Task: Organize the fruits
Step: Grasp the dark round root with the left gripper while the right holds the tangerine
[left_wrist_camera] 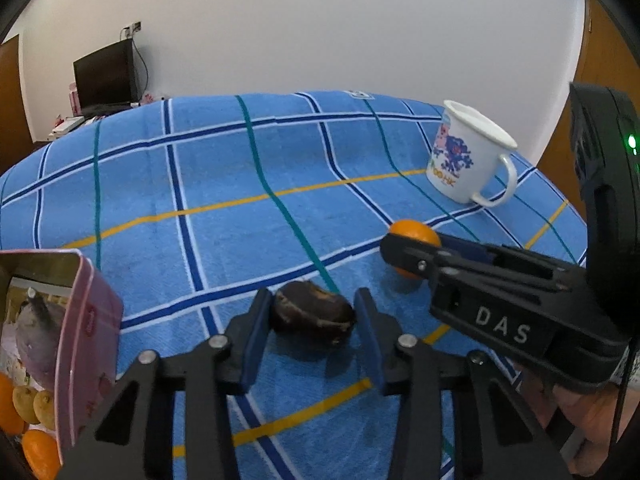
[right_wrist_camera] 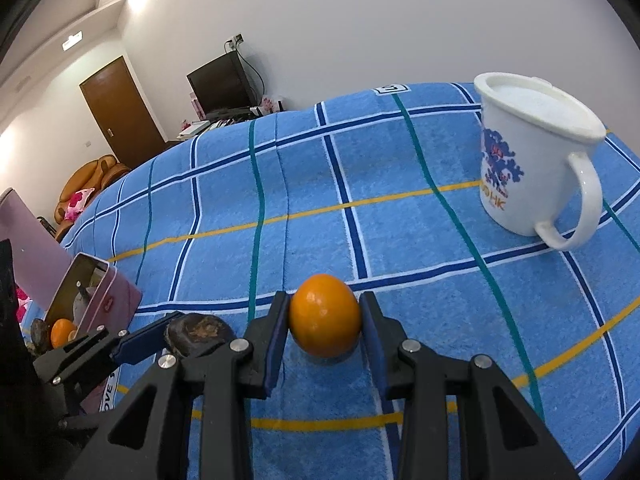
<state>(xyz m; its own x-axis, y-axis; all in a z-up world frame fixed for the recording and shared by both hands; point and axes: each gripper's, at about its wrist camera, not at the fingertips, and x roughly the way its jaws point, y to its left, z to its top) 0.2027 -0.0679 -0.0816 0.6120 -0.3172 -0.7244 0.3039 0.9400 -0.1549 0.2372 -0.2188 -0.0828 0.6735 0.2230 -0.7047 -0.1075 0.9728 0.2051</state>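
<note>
Left gripper (left_wrist_camera: 314, 330) is clamped on a dark, wrinkled fruit (left_wrist_camera: 314, 314), pads pressed against both its sides; the fruit sits on the blue checked cloth (left_wrist_camera: 224, 184). Right gripper (right_wrist_camera: 325, 332) is closed on an orange (right_wrist_camera: 325, 316), also resting on the cloth, just right of the dark fruit.

Taking the orange as reference: dark fruit just to its left, pink tin (right_wrist_camera: 102, 300) further left at the cloth edge, white mug (right_wrist_camera: 536, 160) beyond it to the right, upright, handle facing the camera.

Left view only: the right gripper's side with "DAS" lettering, a green light on its body, and part of the hand (left_wrist_camera: 580, 412) holding it. The tin interior shows more oranges and small yellowish fruits near the frame edge.

Right view only: the mug is topped with a white lid. Far behind the orange, a brown door (right_wrist_camera: 120, 108), a dark monitor (right_wrist_camera: 222, 84) and a tan armchair (right_wrist_camera: 88, 184).
</note>
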